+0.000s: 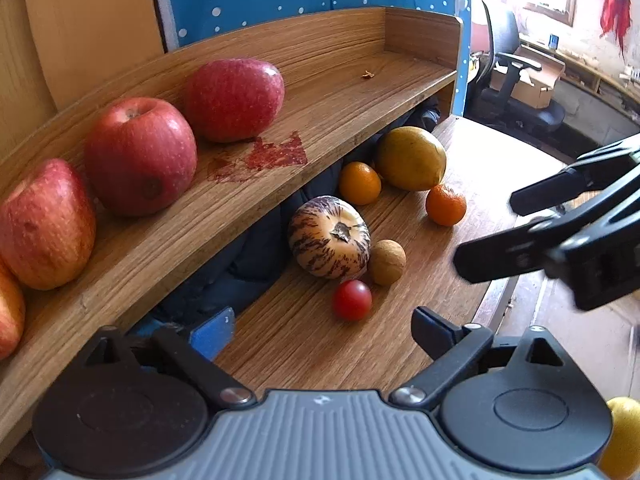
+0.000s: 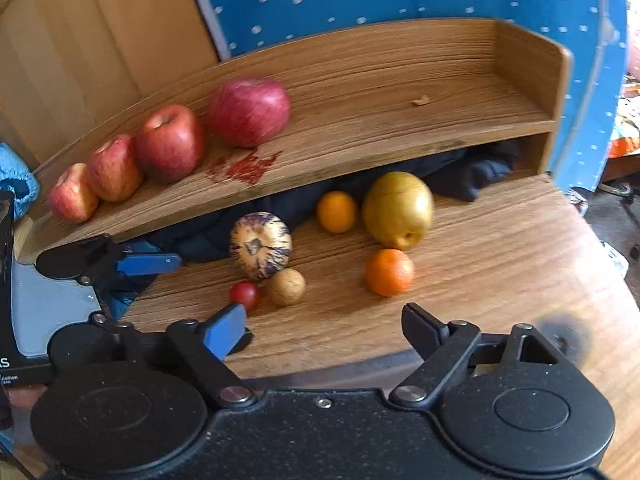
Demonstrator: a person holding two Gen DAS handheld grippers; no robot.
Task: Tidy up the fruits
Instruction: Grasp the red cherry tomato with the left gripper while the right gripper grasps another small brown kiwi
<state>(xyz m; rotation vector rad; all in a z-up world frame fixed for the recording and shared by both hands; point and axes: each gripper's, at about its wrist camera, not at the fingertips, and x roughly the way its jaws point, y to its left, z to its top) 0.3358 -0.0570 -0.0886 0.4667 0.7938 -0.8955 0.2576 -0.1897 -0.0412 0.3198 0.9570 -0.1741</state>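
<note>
On the shelf (image 2: 360, 136), four apples (image 2: 168, 142) are lined up.
Six fruits are scattered on the table (image 2: 500, 240) below; both grippers (image 1: 320, 332) (image 2: 324, 328) are held apart, empty.

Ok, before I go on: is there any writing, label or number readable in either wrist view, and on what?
"S": end of a larger cut-off white word on the black box at the left edge of the right wrist view.
Small white print below it: too blurred to read.
Apples, other fruits and wooden shelf: no text or stickers visible.
</note>
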